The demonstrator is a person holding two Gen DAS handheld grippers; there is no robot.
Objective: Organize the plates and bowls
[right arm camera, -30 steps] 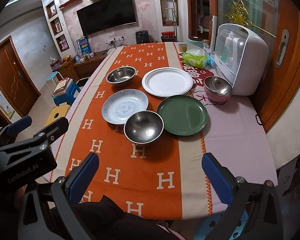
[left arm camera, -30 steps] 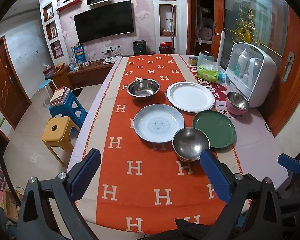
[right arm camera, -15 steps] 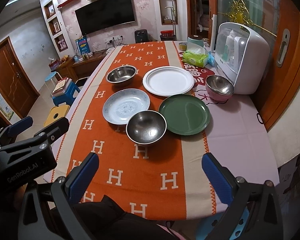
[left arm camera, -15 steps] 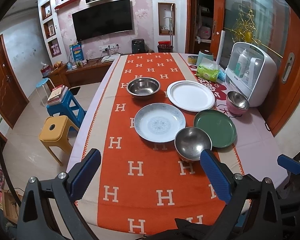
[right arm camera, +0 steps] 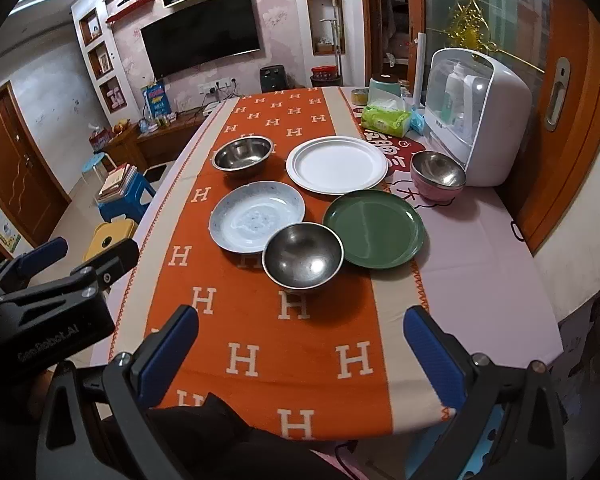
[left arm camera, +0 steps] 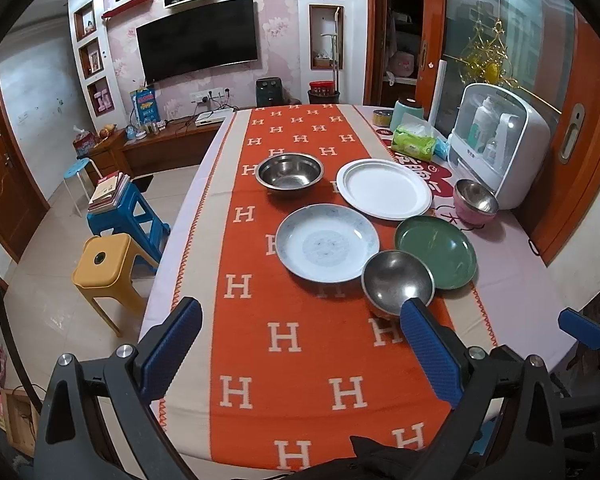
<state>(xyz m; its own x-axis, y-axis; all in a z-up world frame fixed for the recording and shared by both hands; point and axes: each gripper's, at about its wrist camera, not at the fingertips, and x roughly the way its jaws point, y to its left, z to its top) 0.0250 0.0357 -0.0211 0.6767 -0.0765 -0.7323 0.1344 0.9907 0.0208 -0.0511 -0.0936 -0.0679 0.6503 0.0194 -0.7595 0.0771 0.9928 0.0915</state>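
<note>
On the orange runner lie a pale blue plate (left arm camera: pixel 327 242) (right arm camera: pixel 257 222), a white plate (left arm camera: pixel 384 188) (right arm camera: pixel 337 164) and a green plate (left arm camera: pixel 436 251) (right arm camera: pixel 374 229). A steel bowl (left arm camera: pixel 397 282) (right arm camera: pixel 303 257) stands nearest, a wider steel bowl (left arm camera: pixel 289 170) (right arm camera: pixel 243 155) sits farther back, and a pink bowl with a steel inside (left arm camera: pixel 475 200) (right arm camera: pixel 437 173) is at the right. My left gripper (left arm camera: pixel 300 334) and right gripper (right arm camera: pixel 300 336) are both open with nothing between their fingers, held above the near end of the table, apart from all the dishes.
A white dome-lidded appliance (left arm camera: pixel 500 144) (right arm camera: pixel 476 116) with bottles inside, a green wipes pack (left arm camera: pixel 414 144) and a mint jar (left arm camera: pixel 407 112) stand along the right side. A yellow stool (left arm camera: pixel 102 268) and a blue stool (left arm camera: pixel 128 216) with books stand left of the table.
Both grippers have drifted slightly; the dishes sit a little differently in each view. Nothing was taken hold of or moved on the table.
</note>
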